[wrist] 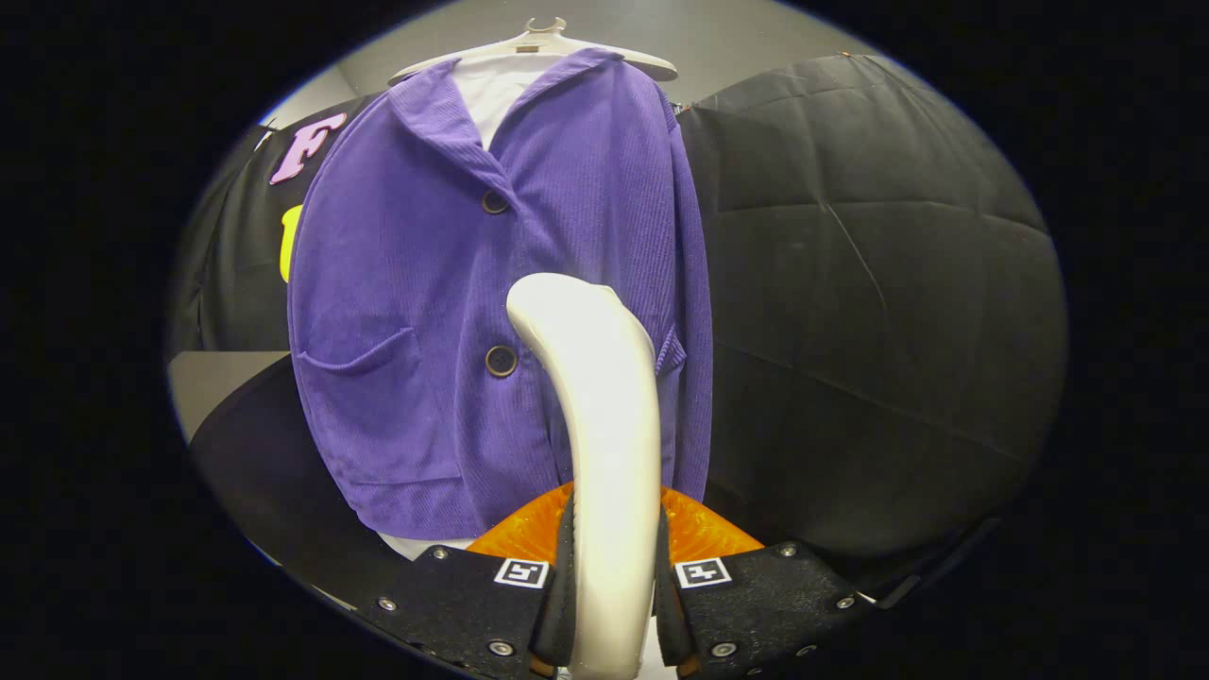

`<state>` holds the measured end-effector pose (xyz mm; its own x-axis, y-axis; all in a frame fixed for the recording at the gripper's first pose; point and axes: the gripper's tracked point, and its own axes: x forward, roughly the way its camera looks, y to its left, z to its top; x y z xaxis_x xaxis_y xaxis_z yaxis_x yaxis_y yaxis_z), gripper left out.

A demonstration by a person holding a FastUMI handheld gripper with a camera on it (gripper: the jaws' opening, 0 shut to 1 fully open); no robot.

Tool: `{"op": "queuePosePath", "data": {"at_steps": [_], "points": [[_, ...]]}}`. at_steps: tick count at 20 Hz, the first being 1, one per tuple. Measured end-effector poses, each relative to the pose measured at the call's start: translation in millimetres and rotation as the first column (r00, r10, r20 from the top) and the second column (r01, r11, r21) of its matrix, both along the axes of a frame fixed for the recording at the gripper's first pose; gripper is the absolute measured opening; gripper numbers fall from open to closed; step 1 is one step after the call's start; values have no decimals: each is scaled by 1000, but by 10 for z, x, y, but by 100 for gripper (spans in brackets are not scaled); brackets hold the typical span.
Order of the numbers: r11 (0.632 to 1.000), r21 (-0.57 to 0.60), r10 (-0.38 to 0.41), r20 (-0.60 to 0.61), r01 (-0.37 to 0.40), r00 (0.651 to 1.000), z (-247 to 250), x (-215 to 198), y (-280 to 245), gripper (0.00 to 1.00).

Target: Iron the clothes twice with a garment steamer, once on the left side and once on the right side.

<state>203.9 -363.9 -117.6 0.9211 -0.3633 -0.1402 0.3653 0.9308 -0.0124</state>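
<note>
A purple corduroy jacket (529,283) hangs on a white hanger (538,42) over a white shirt (496,90), straight ahead of the fingers. My gripper (612,590) is shut on the white handle of the garment steamer (595,397), which rises between the fingers and curves up and left. Its head sits against or just in front of the jacket's right half, right of the lower button (501,360). The steamer's face is turned away, so contact with the cloth cannot be told.
Black quilted cloth (869,283) covers the wall right of the jacket and behind it on the left. A dark surface (274,472) lies below the jacket's hem, with a grey floor strip (222,378) to its left.
</note>
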Motion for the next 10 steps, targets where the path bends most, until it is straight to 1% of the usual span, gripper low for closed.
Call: {"op": "queuePosePath", "data": {"at_steps": [1,5,8,10], "points": [[1000,-8,7,-11,-7,1000,-62,-8,31,34],[1000,0,19,-126,-19,992,-566,-42,105,34],[1000,13,15,-184,-13,983,-897,-80,107,34],[1000,23,13,-211,-8,977,-1019,-95,96,34]]}}
